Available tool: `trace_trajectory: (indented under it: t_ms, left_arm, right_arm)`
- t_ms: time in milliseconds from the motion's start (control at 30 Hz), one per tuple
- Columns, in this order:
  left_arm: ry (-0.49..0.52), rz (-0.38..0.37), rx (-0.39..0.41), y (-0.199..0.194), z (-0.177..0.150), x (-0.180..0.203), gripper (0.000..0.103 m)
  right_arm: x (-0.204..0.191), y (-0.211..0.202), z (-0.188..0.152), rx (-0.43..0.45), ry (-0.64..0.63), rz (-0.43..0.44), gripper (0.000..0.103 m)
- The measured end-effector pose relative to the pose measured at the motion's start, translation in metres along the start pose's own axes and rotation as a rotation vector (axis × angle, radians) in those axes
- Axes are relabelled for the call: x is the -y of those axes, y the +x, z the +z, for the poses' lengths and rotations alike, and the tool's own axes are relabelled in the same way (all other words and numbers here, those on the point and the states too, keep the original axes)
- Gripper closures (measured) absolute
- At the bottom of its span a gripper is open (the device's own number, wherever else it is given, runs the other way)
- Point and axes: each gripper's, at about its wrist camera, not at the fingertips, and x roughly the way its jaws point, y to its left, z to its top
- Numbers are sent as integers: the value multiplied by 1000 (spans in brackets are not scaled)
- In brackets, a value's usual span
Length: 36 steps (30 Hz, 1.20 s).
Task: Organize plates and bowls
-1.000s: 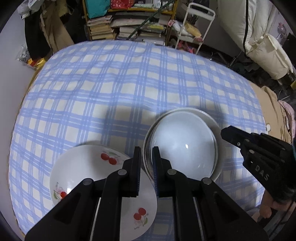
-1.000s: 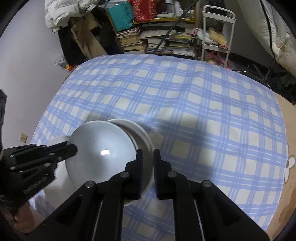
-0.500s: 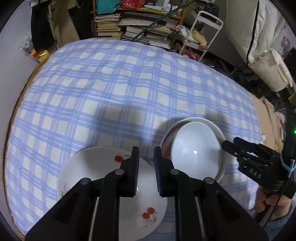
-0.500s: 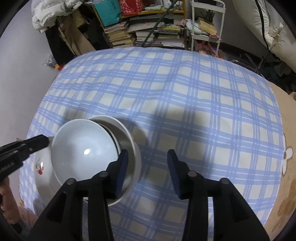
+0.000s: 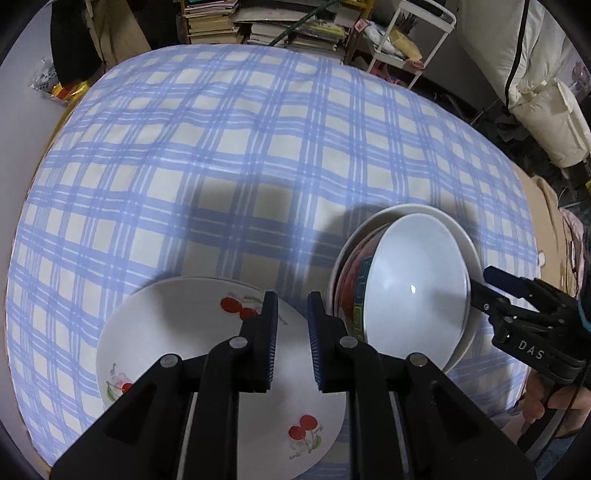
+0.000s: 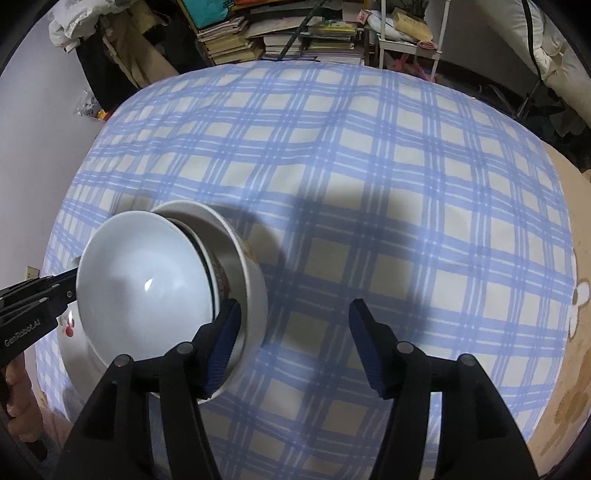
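Note:
Three nested bowls stand tilted on the plaid tablecloth (image 5: 221,147): a plain white bowl (image 5: 417,288) inside a red patterned bowl (image 5: 354,288) inside a larger white bowl (image 5: 406,212). A cherry-print plate (image 5: 177,332) lies to their left. My left gripper (image 5: 292,299) hovers over the plate, nearly shut, with a narrow empty gap. My right gripper (image 6: 295,308) is opening. Its left finger (image 6: 225,343) is beside the outer bowl's rim (image 6: 255,295), and only cloth shows between the jaws. The white bowl (image 6: 144,284) faces the right wrist camera, and the left gripper (image 6: 70,286) sits beyond it.
Bookshelves with stacked books (image 5: 266,26) and a white wire rack (image 5: 406,33) stand past the table's far edge. A cream bag (image 5: 546,122) sits at the right. A hand (image 5: 539,402) holds the right gripper (image 5: 487,288) beside the bowls.
The right gripper's jaws have spread wide apart from a shut position at the bowl's rim. The left gripper shifted from the bowls over to the cherry plate. Both sank slightly.

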Motion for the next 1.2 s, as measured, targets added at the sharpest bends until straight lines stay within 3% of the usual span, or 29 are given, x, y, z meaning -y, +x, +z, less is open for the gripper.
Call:
trace_trajectory:
  t_ms: [300, 700, 833, 967, 1200]
  left_arm:
    - [21, -5, -9, 5, 1, 7, 89]
    - [1, -100, -12, -2, 2, 0, 90]
    - [-3, -100, -16, -1, 2, -1, 90]
    - [-30, -166, -26, -3, 2, -6, 90]
    - [-33, -169, -31, 1, 0, -6, 90]
  right_arm:
    - [3, 2, 1, -20, 10, -7, 39]
    - [4, 1, 1, -20, 21, -16, 39]
    - [4, 1, 1, -22, 27, -14, 39]
    - [5, 1, 0, -23, 28, -19, 39]
    - [4, 1, 0, -20, 34, -19, 38]
